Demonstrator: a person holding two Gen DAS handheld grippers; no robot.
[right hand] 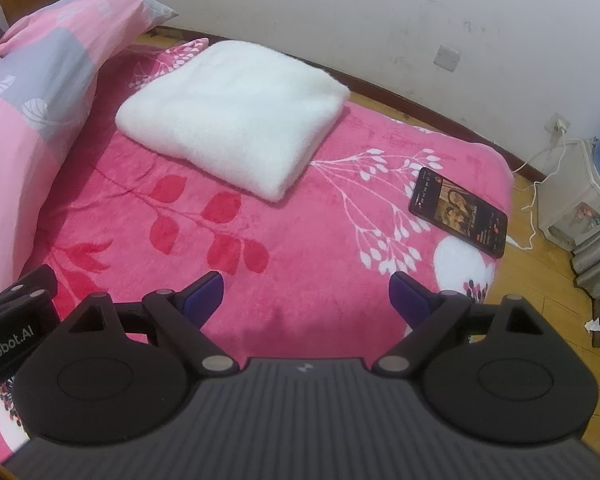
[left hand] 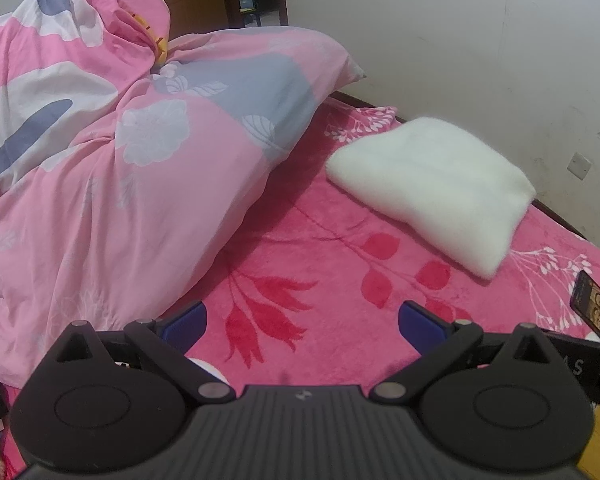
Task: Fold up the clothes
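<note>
A folded white fleece garment [right hand: 232,116] lies flat on the pink floral bedspread [right hand: 300,240], its long axis running diagonally toward the wall. Left gripper [left hand: 302,322] and right gripper [right hand: 306,294] hover spread wide, empty. A phone [right hand: 458,212] lies near the bed's corner.

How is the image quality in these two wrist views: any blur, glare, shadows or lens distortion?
Left wrist view: strong fisheye bend, dark corners, the white folded garment looks soft; a shadow lies under the pink quilt. Right wrist view: same curving, the bed edge bows, the phone screen is readable without glare; faint shadow ahead of the open right gripper.
</note>
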